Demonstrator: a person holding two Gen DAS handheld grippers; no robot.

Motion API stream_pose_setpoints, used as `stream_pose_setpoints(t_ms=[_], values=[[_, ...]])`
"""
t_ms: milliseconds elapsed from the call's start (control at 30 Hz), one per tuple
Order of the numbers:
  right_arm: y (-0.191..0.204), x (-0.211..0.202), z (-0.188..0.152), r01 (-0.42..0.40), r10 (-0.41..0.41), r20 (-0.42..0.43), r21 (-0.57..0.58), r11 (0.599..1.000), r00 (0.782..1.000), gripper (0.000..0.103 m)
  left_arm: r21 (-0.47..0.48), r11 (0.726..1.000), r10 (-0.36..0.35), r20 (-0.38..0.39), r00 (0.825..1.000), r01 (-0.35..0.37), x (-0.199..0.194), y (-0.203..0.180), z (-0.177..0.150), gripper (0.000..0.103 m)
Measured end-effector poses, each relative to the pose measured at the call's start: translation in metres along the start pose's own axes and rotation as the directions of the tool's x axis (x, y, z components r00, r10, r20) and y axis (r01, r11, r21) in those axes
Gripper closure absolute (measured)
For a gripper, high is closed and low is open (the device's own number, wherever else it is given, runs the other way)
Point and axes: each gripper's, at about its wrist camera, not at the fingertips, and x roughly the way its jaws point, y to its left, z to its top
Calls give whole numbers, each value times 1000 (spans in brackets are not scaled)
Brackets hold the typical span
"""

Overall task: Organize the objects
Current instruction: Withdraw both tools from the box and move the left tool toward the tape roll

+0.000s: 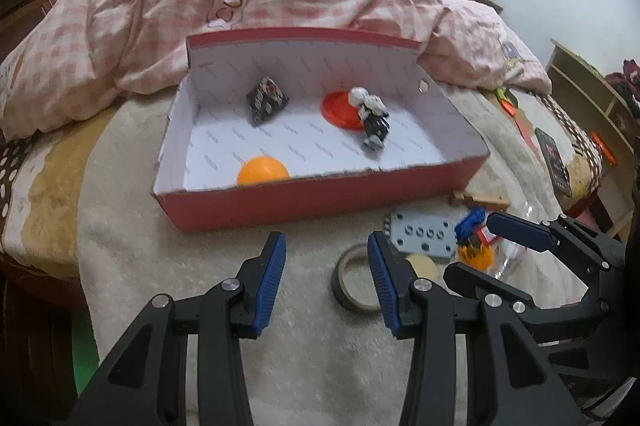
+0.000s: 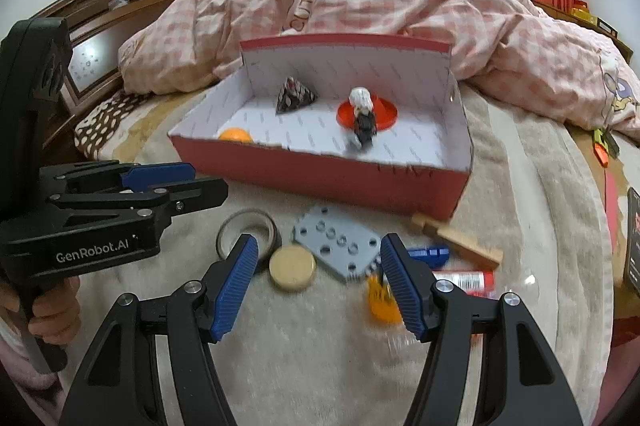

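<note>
Both grippers hang empty over the cream blanket [image 2: 520, 185]: left gripper [image 1: 326, 268] with jaws part-spread on nothing, right gripper [image 2: 318, 276] spread wider, likely sized for a pick. Red box [image 1: 320, 199] sits at the far side as the collecting bin, already holding an orange ball [image 1: 262, 170], dark pyramid [image 1: 266, 99], red lid [image 1: 340, 107] and toy figure [image 1: 370, 115]. Unsorted pieces lie near, just short of the box: tape ring [image 2: 246, 230], wooden disc [image 2: 292, 268], grey plate [image 2: 338, 244] and wooden block [image 2: 456, 240], presumably next to go in.
</note>
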Motion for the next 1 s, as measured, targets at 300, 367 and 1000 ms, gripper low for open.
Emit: stream_pose_setpoints(t_ms=[300,367,1000], values=[[-10,-8,-20,23,-23,-18,-3,1000,1000,38,12,999,-52,-50,997,52,7,-14,-14,60],[-12,-10,-23,33,-33,-19,-6,999,999,38,22,998,-54,-59,997,55,9,-18,-16,60],[-24,-16,-35,15,-15,-10,7,1000,1000,38,77,997,-10,-62,998,15,17,-33,-20,59]])
